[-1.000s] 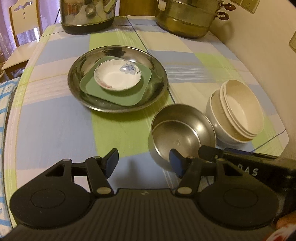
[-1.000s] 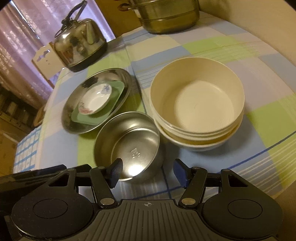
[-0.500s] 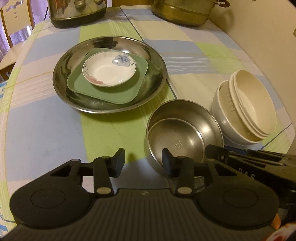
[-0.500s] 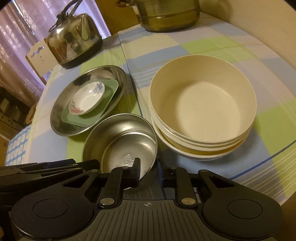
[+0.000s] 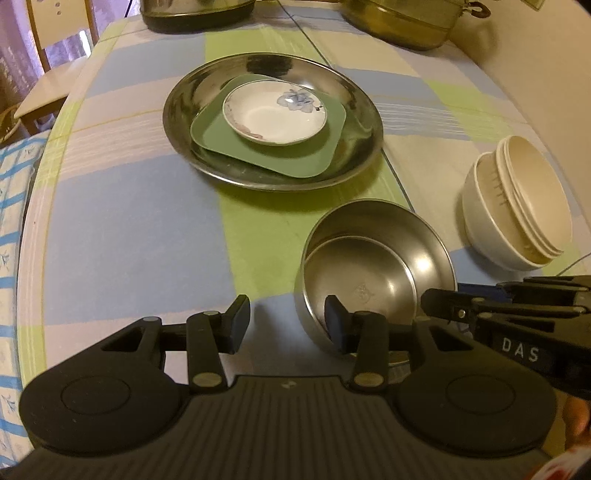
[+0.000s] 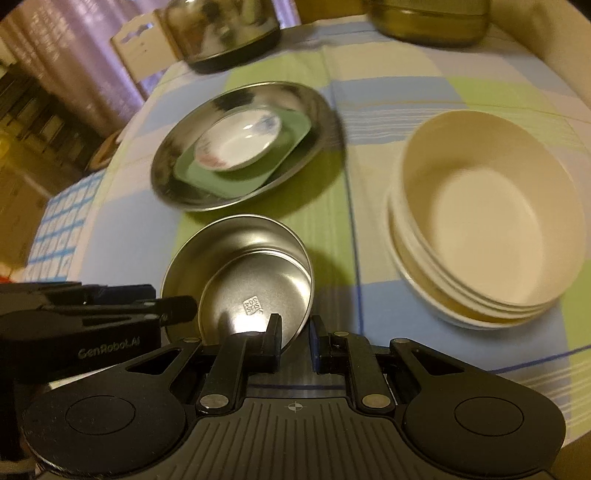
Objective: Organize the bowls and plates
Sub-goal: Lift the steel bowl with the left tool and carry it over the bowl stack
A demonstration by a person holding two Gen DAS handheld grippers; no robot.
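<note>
Two steel bowls (image 5: 376, 273) sit nested, the smaller inside the larger, right at the tips of both grippers. The right gripper (image 6: 295, 341) pinches the near rim of the nest: one finger stands inside the bowl, the other outside, with the steel wall between them. The left gripper (image 5: 286, 325) stands partly spread; its right finger (image 5: 334, 319) is inside the bowl close to the wall, while its left finger hangs over the cloth outside, so nothing is clamped between its pads.

Ahead and to the right of the right gripper is a stack of cream bowls (image 6: 491, 221), several nested, the top one empty. From the left wrist view this stack (image 5: 517, 210) lies far right of the fingers, apart from the steel bowls.

Further ahead of both tools lies a wide steel plate (image 5: 273, 118). In it rests a green square plate (image 5: 273, 155), and on that a small white dish (image 5: 275, 112) with a blue flower, empty.

All stand on a table covered by a checked cloth (image 5: 129, 221) of blue, green and pale squares. At the far edge are a kettle (image 6: 221, 33) and a brass-coloured pot (image 5: 402, 18). A pale chair (image 5: 48, 74) stands beyond the table's far left corner, with purple curtains (image 6: 62, 55) behind it. A plain wall (image 5: 535, 48) runs along the right.
</note>
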